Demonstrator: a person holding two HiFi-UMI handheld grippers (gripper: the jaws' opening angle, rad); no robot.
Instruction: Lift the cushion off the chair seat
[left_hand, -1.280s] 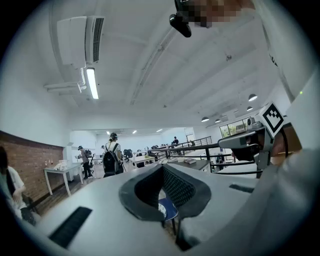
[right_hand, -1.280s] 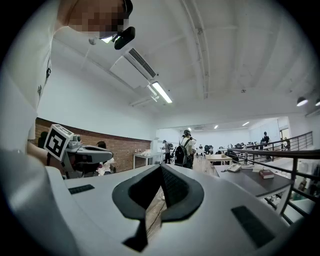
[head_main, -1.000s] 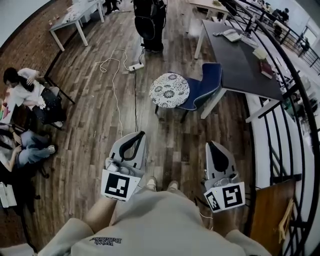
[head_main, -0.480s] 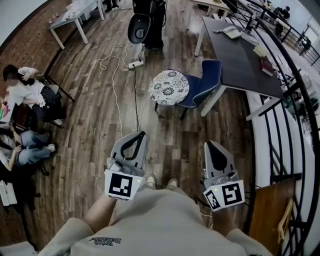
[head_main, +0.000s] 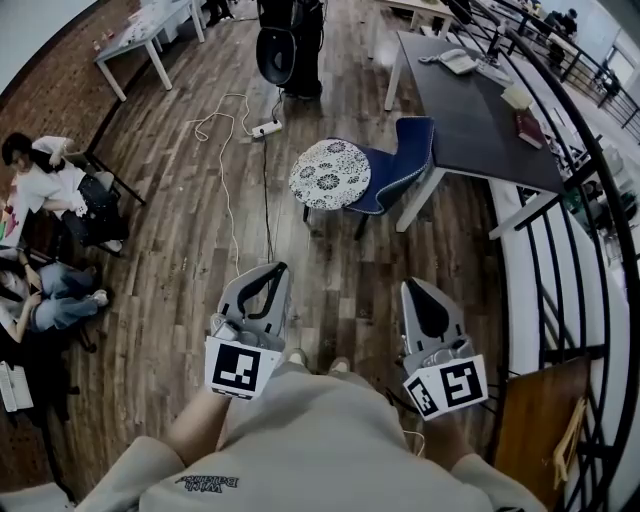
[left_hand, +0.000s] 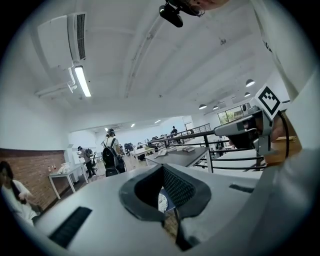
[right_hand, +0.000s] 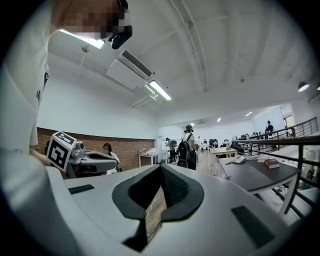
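Observation:
In the head view a round white cushion (head_main: 330, 173) with a dark flower pattern lies on the seat of a blue chair (head_main: 405, 160), out on the wooden floor well ahead of me. My left gripper (head_main: 281, 268) and right gripper (head_main: 407, 285) are held low in front of my body and point toward the chair, far short of it. Both have their jaws together with nothing between them. In the left gripper view a sliver of the cushion (left_hand: 160, 200) shows through the slit of the left gripper (left_hand: 166, 220). Only floor shows past the right gripper (right_hand: 150, 212).
A dark table (head_main: 480, 100) with a phone and books stands right behind the chair. A white cable and power strip (head_main: 265, 128) lie on the floor left of it. People sit at far left (head_main: 50, 185), a person with a backpack (head_main: 285, 45) stands beyond, and a black railing (head_main: 590, 220) runs along the right.
The cushion and chair have drifted slightly up and left in the head view. Both grippers stay shut and keep about the same place in the picture.

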